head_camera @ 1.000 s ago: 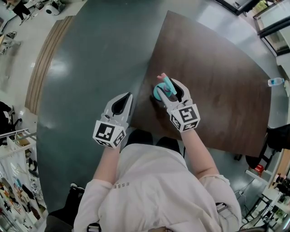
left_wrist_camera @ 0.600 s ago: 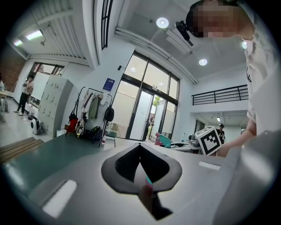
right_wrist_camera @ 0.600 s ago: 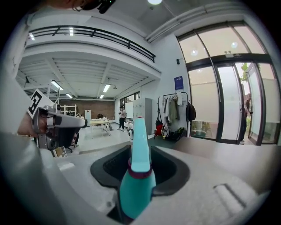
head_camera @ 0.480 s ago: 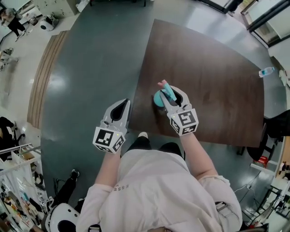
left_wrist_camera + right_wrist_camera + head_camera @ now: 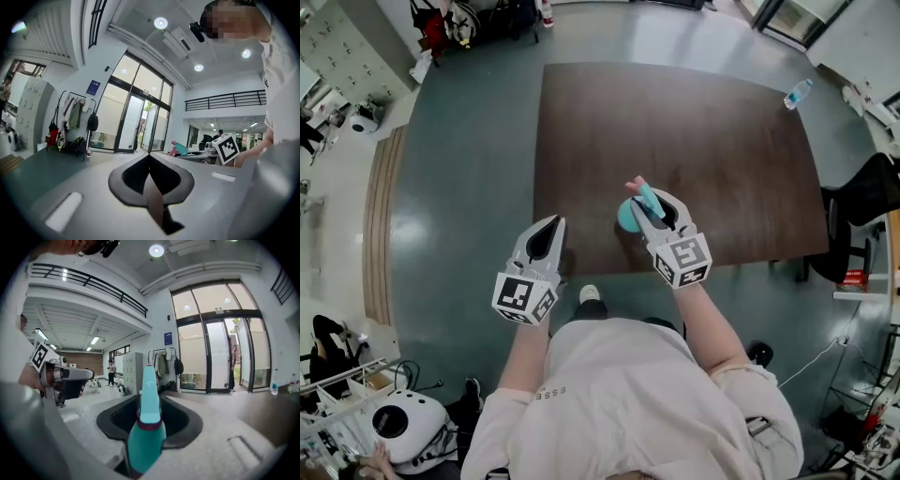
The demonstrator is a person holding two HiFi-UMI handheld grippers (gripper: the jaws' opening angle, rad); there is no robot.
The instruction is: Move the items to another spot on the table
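Since a second ago my view has swung to take in the whole table (image 5: pixel 722 159), and the teal tool (image 5: pixel 628 216) now reads at about 6 o'clock on it, close to the near edge. I cannot tell whether its round head rests on the wood or hangs just clear.

It looks like light, stiff plastic, and the smooth tapered handle could slide out along its taper. I would grip low, by the dark ring where the handle widens.

My right gripper (image 5: pixel 652 202) is clamped on that handle, which pokes out past the jaw tips. My left gripper (image 5: pixel 553 225), at 9 o'clock from the tool, has its jaws closed on nothing.

A water bottle (image 5: pixel 798 94) lies by the table's 1 o'clock corner.
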